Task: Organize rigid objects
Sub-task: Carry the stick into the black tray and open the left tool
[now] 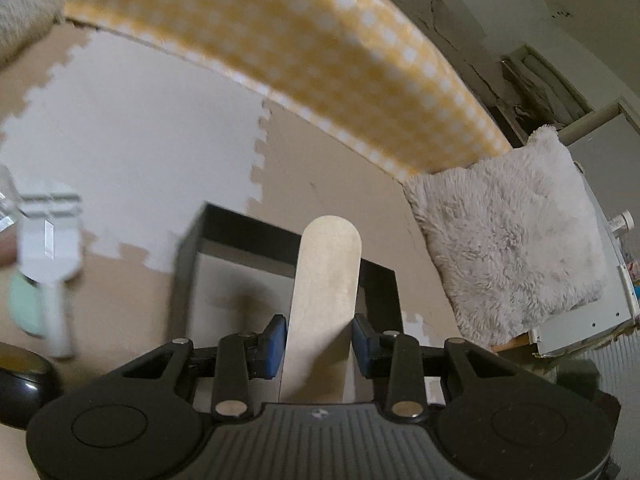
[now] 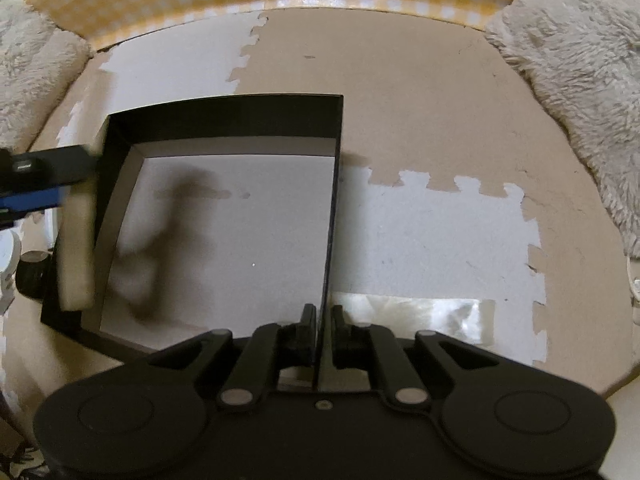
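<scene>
Both pairs of jaws were clamped: the left gripper (image 1: 319,344) pressed its blue pads (image 1: 275,340) against the edges of a flat wooden stick (image 1: 326,300), and the right gripper (image 2: 322,330) was closed on the thin right wall of a black open box (image 2: 224,118). That box sat on a floor of beige and white puzzle mats (image 2: 420,112), its pale bottom bare. From the right wrist view, the stick (image 2: 76,248) hung over the box's left wall. Fluffy cushions (image 1: 512,236) and a yellow checked mattress edge (image 1: 304,44) bordered the mats.
</scene>
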Motion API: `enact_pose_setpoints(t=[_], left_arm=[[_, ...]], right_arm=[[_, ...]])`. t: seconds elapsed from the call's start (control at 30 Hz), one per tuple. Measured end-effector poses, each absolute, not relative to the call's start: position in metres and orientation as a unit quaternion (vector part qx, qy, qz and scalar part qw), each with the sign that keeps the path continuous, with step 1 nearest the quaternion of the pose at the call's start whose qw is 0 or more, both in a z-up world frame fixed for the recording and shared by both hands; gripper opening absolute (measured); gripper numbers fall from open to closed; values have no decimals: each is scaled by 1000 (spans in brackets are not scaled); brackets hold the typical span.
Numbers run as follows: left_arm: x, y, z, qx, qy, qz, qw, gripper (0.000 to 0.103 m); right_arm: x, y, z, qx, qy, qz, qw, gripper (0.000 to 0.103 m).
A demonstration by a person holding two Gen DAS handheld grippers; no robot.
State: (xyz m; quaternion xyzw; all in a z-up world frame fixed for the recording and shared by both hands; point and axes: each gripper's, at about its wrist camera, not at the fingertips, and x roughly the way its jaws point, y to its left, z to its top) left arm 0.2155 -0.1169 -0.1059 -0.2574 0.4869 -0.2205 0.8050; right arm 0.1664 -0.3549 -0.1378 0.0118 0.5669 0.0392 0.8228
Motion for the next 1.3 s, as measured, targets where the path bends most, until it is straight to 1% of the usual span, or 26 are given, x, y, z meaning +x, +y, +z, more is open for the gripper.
enact_pose_setpoints(t=[0.1,0.33,0.73,0.93,0.97,1.13,1.23,1.3], left_arm=[[219,-137,-116,-260,493,-221,800,37],[225,-180,-142,-245,515,-213,793,37],[237,-220,-170,-245,537,-182,786,37],[237,-221,-173,-250,546,-184,778,42],[237,-220,-172,-252,547,-186,777,45],[232,-216,-160,-228,542,-202,783,50],[226,-211,-146,-209,532,-214,792,58],[222,-207,-136,-197,523,-221,799,66]], right_arm=[[161,-350,-135,-1,562,43,826,7],[159,-354,-134,9,560,51,827,6],[159,-356,-134,17,558,53,828,6],[159,-359,-135,26,557,54,828,6],[159,-359,-135,25,557,54,828,6],[159,-360,-135,31,557,53,828,6],[159,-360,-135,27,557,53,828,6],[159,-360,-136,25,557,52,829,6]])
